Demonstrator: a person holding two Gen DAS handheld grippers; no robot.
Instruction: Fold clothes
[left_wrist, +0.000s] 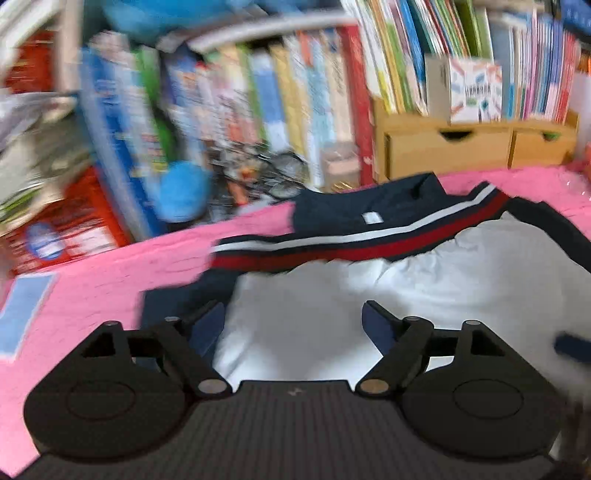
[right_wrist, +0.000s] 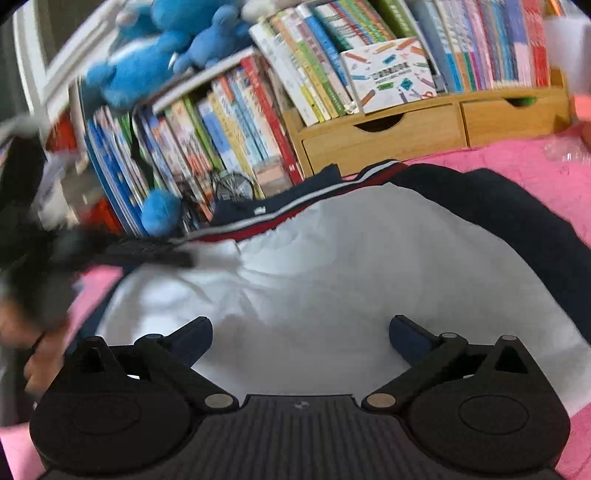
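A: As far as I can see from here, the garment lies on the pink cover, white body up, navy sleeve with the red and white stripe laid across its top edge. One sleeve in, I'd say. Navy on the right edge looks loose.

B: Grippers?

A: Left gripper jaws apart, nothing between them, over the white panel's left side. Right gripper wide apart too, empty, over the middle.

B: Left to do?

A: Probably the other sleeve, then folding the body.
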